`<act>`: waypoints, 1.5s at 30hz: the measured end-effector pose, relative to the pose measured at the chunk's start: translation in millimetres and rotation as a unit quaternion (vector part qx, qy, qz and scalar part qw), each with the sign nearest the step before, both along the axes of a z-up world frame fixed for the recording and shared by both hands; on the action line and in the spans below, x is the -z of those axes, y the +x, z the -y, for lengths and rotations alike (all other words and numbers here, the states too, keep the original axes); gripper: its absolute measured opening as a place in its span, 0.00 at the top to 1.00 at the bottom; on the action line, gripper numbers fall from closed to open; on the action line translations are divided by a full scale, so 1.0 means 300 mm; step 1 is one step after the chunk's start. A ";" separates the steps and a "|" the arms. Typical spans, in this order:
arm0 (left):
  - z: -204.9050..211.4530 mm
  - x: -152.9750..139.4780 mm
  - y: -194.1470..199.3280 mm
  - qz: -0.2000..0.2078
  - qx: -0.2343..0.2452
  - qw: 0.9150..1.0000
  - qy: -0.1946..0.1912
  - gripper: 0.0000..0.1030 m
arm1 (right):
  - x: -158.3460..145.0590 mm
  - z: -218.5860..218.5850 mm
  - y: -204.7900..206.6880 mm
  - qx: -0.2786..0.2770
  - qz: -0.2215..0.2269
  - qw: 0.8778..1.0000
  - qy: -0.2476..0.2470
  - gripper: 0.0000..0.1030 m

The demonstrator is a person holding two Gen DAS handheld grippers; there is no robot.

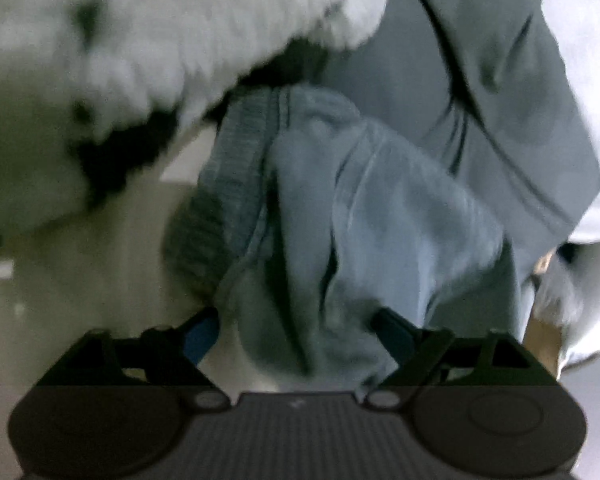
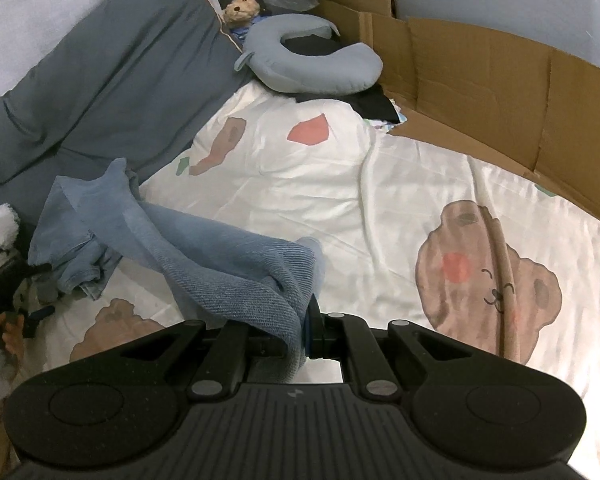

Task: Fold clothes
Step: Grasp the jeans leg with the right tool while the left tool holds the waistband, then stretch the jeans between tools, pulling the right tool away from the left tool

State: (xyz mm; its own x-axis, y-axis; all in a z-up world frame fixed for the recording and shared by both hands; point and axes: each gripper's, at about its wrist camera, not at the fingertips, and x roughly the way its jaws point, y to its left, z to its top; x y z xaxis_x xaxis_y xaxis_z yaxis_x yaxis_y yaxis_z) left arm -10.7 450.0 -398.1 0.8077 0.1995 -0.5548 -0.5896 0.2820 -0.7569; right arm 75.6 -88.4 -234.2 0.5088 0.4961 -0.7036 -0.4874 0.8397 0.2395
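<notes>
Here we see a smooth white bedsheet (image 2: pixel 300 184) printed with brown bears, walled by creased cardboard (image 2: pixel 480 76). Across it drapes a soft blue denim garment (image 2: pixel 188 240), ribbed hem bunched. Our right gripper (image 2: pixel 296 336) pinches its twill edge; our left gripper (image 1: pixel 296 328), jaws spread, has folds lying between them.

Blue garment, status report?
Right gripper shut on blue garment. Left gripper open, cloth between fingers. Garment bunched, unfolded. Neck pillow clear.
</notes>
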 end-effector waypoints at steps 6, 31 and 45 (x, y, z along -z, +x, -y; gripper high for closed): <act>-0.026 -0.072 -0.011 -0.018 0.002 1.000 0.023 0.74 | -0.019 0.037 0.002 0.001 -0.002 1.000 -0.007 0.96; -0.091 -0.620 -0.116 -0.020 0.083 0.987 0.137 0.85 | -0.255 0.305 -0.276 0.005 -0.018 0.999 -0.029 0.97; -0.012 -0.729 -0.089 -0.013 0.147 0.977 0.155 0.85 | -0.371 0.518 -0.449 -0.001 -0.068 0.997 -0.045 0.97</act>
